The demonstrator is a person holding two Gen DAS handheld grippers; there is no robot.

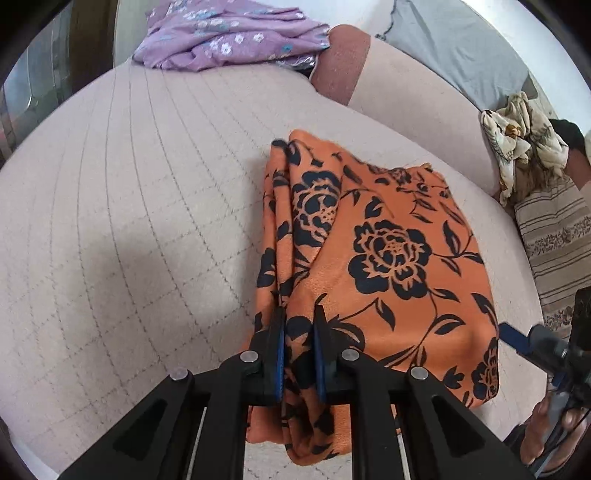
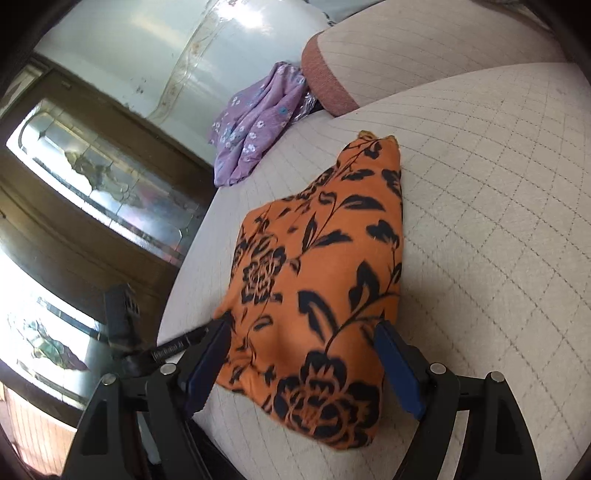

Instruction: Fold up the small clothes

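Done: orange black-flowered cloth [image 1: 384, 258] lies folded over on quilted beige cushion [image 1: 129, 221].
Left fingers [image 1: 298, 325]: pinching its near edge.
Right fingers [image 2: 303, 339]: wide, empty.
Left: crumpled purple floral garment [image 1: 229, 33], far.

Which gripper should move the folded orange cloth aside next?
Left. The left gripper is already shut on the orange cloth; the right gripper is open around it.

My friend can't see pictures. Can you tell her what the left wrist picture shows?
The left tongs pinch the near edge of a folded orange cloth with black flowers, which lies on a pale quilted cushion. A purple flowered garment sits crumpled at the far end, and the right tongs poke in from the right.
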